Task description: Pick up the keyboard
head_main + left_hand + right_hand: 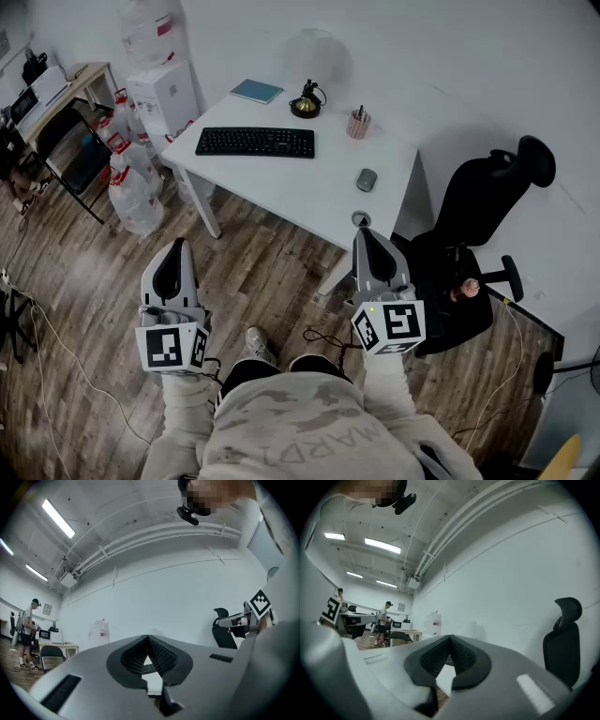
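Note:
A black keyboard (pixel 255 142) lies flat on the white desk (pixel 309 192), toward its far left part. My left gripper (pixel 174 255) hangs over the wooden floor, well short of the desk and to its left, jaws shut and empty. My right gripper (pixel 367 240) is held near the desk's front corner, also shut with nothing in it. In the left gripper view the left gripper (pixel 148 638) has its jaw tips meeting against the white wall. The right gripper (pixel 450 638) looks the same in the right gripper view. The keyboard is out of sight in both gripper views.
On the desk stand a grey mouse (pixel 367 179), a pen cup (pixel 358 123), a small black lamp (pixel 306 101) and a blue notebook (pixel 256 91). A black office chair (pixel 473 246) sits right of the desk. Water jugs (pixel 131 187) and a white box (pixel 165 94) crowd the left.

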A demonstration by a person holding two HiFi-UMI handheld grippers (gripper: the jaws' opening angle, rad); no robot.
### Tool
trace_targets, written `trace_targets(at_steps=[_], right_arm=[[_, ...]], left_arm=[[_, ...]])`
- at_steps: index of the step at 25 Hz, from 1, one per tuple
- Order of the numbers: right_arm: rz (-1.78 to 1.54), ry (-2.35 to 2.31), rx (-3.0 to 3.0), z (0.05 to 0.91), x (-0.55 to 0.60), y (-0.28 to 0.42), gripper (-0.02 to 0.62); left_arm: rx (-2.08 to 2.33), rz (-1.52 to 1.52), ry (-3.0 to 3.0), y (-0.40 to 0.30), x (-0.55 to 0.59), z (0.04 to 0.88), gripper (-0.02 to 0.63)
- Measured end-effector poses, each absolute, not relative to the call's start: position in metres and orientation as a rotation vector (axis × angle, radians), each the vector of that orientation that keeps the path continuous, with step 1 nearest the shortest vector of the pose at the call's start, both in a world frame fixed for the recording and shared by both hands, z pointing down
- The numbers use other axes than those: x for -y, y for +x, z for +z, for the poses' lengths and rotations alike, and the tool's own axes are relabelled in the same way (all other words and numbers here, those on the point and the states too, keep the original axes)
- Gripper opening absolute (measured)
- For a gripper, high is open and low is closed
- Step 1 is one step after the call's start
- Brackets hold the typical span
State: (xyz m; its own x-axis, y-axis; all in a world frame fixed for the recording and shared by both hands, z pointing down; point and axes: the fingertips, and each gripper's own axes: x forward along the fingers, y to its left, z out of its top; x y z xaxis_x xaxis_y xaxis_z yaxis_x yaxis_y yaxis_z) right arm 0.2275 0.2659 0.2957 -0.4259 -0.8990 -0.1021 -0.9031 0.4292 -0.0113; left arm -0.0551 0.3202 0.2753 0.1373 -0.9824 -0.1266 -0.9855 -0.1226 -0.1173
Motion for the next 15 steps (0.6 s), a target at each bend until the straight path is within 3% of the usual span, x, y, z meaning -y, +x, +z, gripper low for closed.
trace_targets(at_steps=[15], right_arm=[[0.074, -1.642, -2.547, 0.292, -0.243, 0.216, 0.009]], left_arm=[[-1.941, 0.009, -2.231, -0.069, -0.294, 0.273, 0.006]])
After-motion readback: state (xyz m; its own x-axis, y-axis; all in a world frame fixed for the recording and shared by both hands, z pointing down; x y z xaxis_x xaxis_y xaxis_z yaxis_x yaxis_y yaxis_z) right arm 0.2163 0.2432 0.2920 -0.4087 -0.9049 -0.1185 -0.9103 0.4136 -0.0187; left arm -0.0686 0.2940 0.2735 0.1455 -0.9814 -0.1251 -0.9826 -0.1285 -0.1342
